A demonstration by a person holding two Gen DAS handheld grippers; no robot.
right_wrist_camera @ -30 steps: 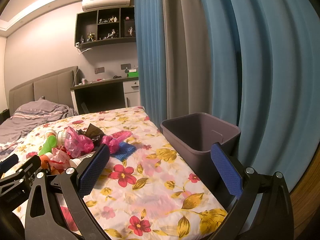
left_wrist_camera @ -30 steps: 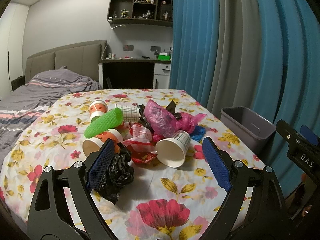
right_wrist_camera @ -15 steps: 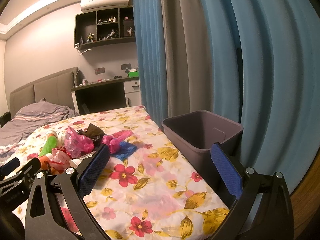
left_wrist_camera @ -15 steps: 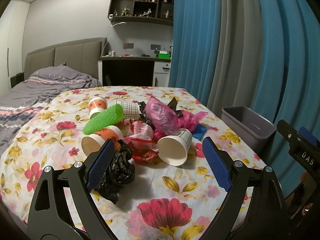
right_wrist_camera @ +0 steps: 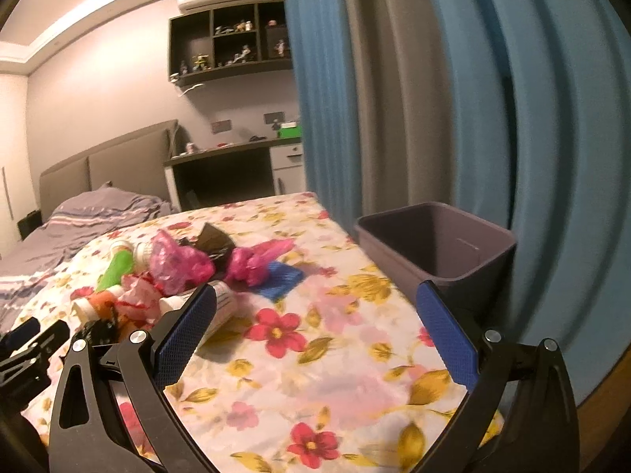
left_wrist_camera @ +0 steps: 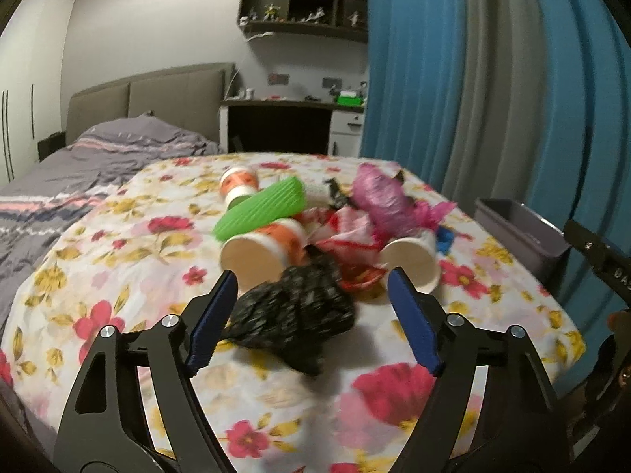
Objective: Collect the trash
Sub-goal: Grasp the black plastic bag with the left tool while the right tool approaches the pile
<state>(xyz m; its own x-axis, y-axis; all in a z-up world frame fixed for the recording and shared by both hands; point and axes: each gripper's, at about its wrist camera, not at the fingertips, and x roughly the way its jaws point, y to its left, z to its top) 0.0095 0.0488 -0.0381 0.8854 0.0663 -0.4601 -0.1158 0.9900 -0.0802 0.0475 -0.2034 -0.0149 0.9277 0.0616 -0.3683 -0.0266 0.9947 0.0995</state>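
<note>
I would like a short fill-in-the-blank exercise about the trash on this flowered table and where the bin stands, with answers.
1. The crumpled black plastic bag lies between the blue pads of the left hand-held gripper, whose jaws have just been ____.
2. The ribbed foam sleeve is ____ in colour.
3. The grey plastic bin holds ____ trash.

Answers: closing; green; no

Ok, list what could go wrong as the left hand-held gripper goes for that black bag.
1. The left hand-held gripper, its jaws just closing, straddles the crumpled black bag; soft plastic may slip out or snag the red-and-white wrapper touching it.
2. The orange paper cup lies on its side right behind and could roll.
3. The grey bin sits beyond the table's edge; a loose carry may drop short.
</note>
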